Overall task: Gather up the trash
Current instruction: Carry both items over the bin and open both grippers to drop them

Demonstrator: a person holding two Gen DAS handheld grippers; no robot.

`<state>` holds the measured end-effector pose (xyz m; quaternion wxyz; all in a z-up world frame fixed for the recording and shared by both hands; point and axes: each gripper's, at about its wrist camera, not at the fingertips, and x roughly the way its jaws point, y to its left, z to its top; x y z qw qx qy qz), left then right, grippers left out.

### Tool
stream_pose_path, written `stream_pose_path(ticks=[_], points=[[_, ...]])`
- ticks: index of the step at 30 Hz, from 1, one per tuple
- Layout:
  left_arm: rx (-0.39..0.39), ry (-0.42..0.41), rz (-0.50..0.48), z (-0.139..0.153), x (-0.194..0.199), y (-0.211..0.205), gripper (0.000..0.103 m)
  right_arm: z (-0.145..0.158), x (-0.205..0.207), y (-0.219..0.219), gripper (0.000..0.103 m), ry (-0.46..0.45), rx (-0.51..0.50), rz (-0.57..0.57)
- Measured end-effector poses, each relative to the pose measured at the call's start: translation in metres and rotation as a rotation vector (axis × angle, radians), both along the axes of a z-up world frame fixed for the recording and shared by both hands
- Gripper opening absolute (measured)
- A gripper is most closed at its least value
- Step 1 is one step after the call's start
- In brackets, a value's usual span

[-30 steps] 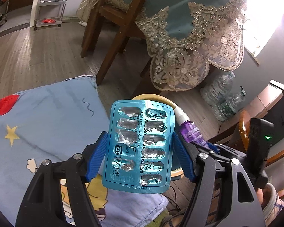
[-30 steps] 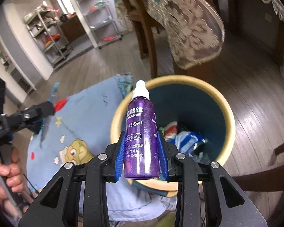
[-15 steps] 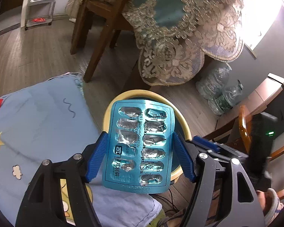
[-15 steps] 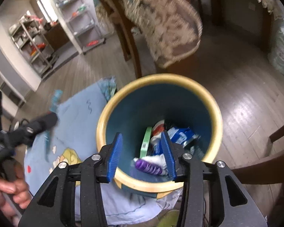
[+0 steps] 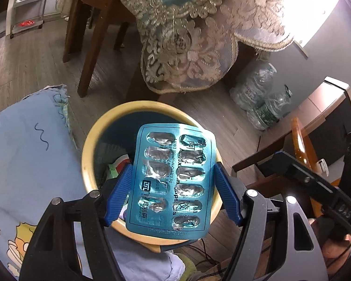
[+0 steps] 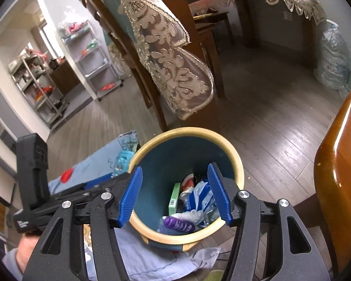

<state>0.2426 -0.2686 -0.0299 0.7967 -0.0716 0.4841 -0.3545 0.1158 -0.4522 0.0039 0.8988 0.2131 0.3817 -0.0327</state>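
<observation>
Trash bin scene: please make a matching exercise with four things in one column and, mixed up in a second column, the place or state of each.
Things:
1. blister pack
2. purple bottle
3. right claw
4. plastic water bottles

Places or states:
A. lying inside the trash bin
B. open, with nothing between its pads
C. on the floor beside the lace tablecloth
D. held in the left claw over the bin

Pairs: 1-D, 2-A, 3-B, 4-C
</observation>
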Motion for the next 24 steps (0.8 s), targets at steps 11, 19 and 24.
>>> stream_pose_path(ticks=[11,19,24], points=[[0.036,-0.019,-0.011,0.001,-0.007,0.003,0.086,0.001,-0.006,0.003,0.070,-0.022,0.001,0.011],[0.055,-0.110,0.037,0.030,-0.027,0.032,0.092,0.007,-0.027,0.011,0.074,-0.071,-0.011,0.032],[0.074,-0.161,0.047,0.049,-0.044,0.051,0.097,0.009,-0.041,0.022,0.075,-0.081,-0.050,0.053]])
